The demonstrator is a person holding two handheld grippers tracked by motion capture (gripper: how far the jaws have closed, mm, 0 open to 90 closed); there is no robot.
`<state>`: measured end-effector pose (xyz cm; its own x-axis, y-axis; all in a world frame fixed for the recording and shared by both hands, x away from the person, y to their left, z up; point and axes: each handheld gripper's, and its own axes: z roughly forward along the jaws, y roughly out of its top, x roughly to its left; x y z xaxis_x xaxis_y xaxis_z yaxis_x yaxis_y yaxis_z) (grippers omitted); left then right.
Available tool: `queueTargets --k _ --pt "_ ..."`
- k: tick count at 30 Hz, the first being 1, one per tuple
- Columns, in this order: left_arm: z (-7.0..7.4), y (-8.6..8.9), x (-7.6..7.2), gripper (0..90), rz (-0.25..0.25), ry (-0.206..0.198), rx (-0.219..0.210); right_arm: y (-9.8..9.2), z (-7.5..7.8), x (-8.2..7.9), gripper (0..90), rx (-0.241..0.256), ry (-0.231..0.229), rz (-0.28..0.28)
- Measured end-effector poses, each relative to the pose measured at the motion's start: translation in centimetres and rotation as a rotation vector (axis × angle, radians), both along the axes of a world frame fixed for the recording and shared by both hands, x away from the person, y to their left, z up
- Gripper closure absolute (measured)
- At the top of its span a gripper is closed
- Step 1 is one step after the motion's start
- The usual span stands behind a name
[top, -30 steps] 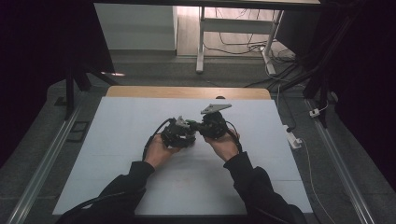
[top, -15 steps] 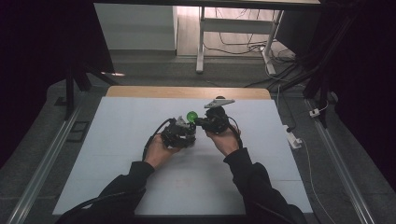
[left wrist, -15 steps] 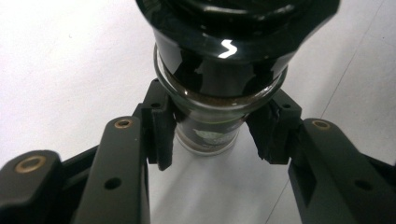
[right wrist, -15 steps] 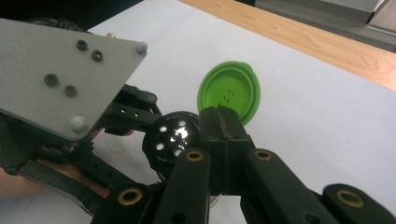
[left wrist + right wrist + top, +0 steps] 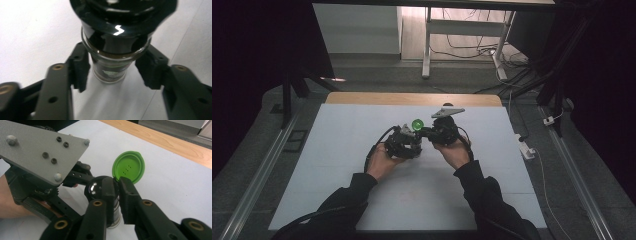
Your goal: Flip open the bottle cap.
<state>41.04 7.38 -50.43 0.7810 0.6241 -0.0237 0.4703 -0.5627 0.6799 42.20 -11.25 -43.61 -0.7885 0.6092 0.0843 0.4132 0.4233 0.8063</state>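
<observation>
Right gripper view: right tool [image 5: 115, 185] pinching round green lid [image 5: 128, 166]; left tool [image 5: 112, 67] seemingly clasping glossy jar [image 5: 115, 47].

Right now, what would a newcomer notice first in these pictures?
First the bright green flip lid, standing open above a small dark shaker bottle at the middle of the white table. The left gripper holds the bottle's neck, and the right gripper is at the lid's hinge.
</observation>
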Motion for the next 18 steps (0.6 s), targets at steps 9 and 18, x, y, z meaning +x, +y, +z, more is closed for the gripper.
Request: queueTargets --k 9,18 --pt "1.2 1.1 -0.6 28.8 0.009 -0.004 -0.048 -0.6 0.5 -0.9 67.8 -0.006 -0.004 -0.001" --pt "1.7 2.6 -1.2 20.1 0.011 0.038 -0.071 -1.1 0.4 -1.7 53.4 -0.009 0.016 0.010"
